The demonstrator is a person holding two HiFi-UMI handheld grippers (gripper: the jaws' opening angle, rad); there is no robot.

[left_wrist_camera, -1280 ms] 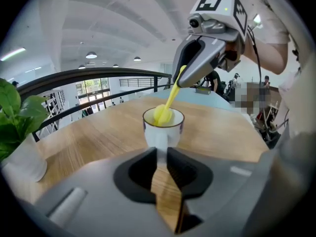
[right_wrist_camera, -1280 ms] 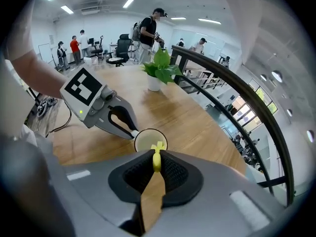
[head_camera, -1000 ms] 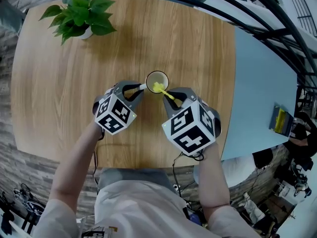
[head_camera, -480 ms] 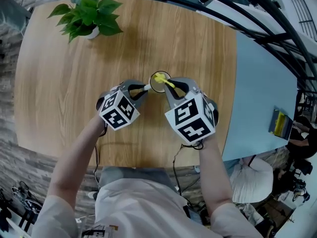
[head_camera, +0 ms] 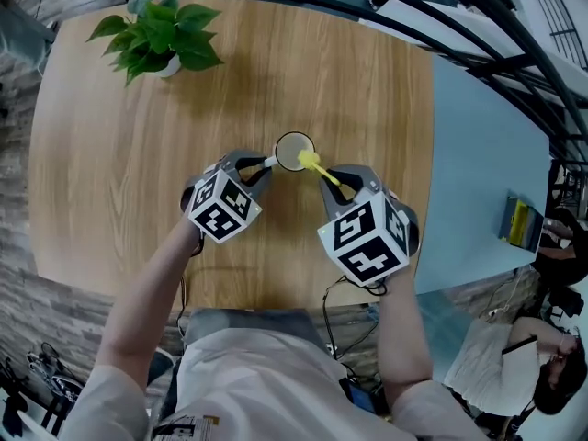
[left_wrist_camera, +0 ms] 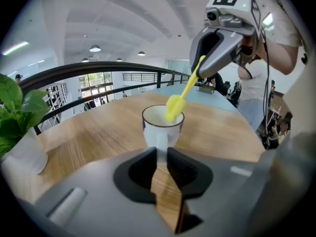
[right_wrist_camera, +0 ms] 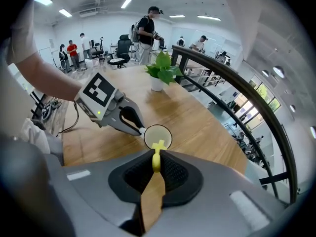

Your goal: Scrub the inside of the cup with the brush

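Head view: the white ceramic cup (head_camera: 294, 151) stands on the wooden table (head_camera: 110, 154), the yellow plastic brush (head_camera: 317, 166) at its 4 o'clock rim; left gripper view: the left gripper (left_wrist_camera: 161, 152) pinches the cup's handle; right gripper view: the right gripper (right_wrist_camera: 157, 157) clamps the brush, cup at 12 o'clock.

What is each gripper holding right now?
Left gripper: closed on the handle of the white dark-rimmed cup.
Right gripper: closed on the yellow plastic brush.

open-plan office (on a mezzanine): black railing (left_wrist_camera: 108, 66), desk chairs (right_wrist_camera: 122, 46), ceiling strip lights (right_wrist_camera: 127, 3).
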